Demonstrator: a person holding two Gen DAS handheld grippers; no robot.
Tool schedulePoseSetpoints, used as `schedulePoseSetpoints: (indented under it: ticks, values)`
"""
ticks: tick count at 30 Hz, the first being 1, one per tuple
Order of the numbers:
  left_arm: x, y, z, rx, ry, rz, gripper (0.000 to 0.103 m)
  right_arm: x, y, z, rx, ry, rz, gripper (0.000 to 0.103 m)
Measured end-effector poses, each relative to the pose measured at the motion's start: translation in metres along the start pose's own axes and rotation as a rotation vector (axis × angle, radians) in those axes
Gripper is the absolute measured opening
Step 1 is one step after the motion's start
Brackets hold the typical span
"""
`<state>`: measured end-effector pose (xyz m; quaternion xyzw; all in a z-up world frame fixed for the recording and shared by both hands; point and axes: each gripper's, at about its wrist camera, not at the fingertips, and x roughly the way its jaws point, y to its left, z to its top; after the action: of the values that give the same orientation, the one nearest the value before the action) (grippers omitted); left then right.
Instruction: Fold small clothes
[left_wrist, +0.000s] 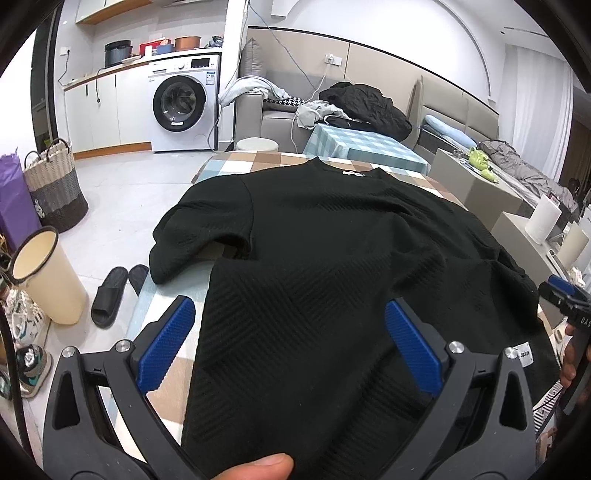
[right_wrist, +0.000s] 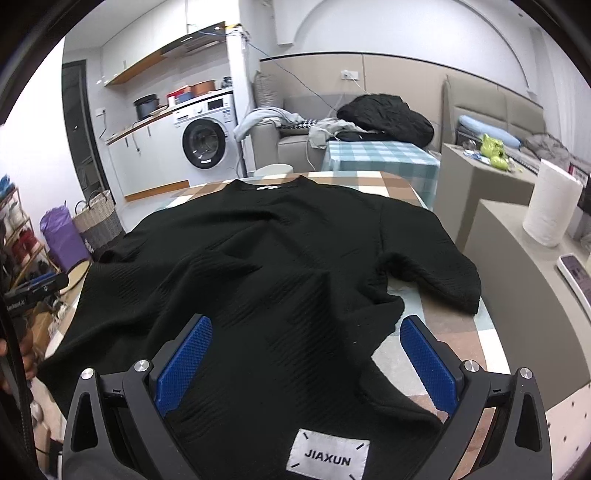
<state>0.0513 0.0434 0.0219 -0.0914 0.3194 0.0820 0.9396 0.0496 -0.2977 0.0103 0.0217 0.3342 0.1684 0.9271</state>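
Observation:
A black ribbed T-shirt (left_wrist: 314, 236) lies spread on a table with a checked cloth (left_wrist: 236, 162), its collar at the far end. Its near hem drapes between the blue pads (left_wrist: 166, 343) of my left gripper (left_wrist: 289, 302), which is open wide. A thumb (left_wrist: 258, 469) rests at the bottom edge of that view. In the right wrist view the same T-shirt (right_wrist: 280, 240) runs between the fingers of my right gripper (right_wrist: 306, 320), also open. A white JIAXUN label (right_wrist: 328, 458) lies at its base. The right sleeve (right_wrist: 432, 269) is creased, and the fabric is rumpled in the middle.
On the floor to the left are a cream bin (left_wrist: 48, 273), black slippers (left_wrist: 110, 291) and a woven basket (left_wrist: 55, 184). A washing machine (left_wrist: 181, 103) and a sofa with dark clothes (left_wrist: 365, 107) stand behind. A paper towel roll (right_wrist: 550, 203) sits on a grey counter at the right.

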Motion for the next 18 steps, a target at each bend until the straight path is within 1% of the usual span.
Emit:
schedulePoseSetpoints:
  ticks: [4,10,12,13,14,16,18]
  values:
    - [0.007,-0.004,0.008,0.027,0.008,0.012,0.102,0.002,-0.011,0.005,0.039,0.006,-0.016,0.103]
    - [0.022,-0.003,0.014,0.045,0.049,0.02,0.102,0.01,-0.032,0.01,0.119,0.037,0.018,0.103]
    - [0.029,0.0,0.016,0.038,0.074,0.018,0.102,0.012,-0.039,0.01,0.157,0.042,0.033,0.1]
    - [0.031,0.003,0.016,0.026,0.089,0.012,0.101,0.011,-0.044,0.008,0.173,0.044,0.042,0.096]
    - [0.033,0.005,0.016,0.018,0.095,0.008,0.101,0.01,-0.048,0.008,0.188,0.046,0.049,0.096]
    - [0.037,0.012,0.015,-0.006,0.112,0.004,0.1,0.007,-0.056,0.008,0.197,0.045,0.032,0.096]
    - [0.04,0.022,0.01,-0.019,0.14,0.018,0.099,0.009,-0.06,0.006,0.2,0.061,0.013,0.096]
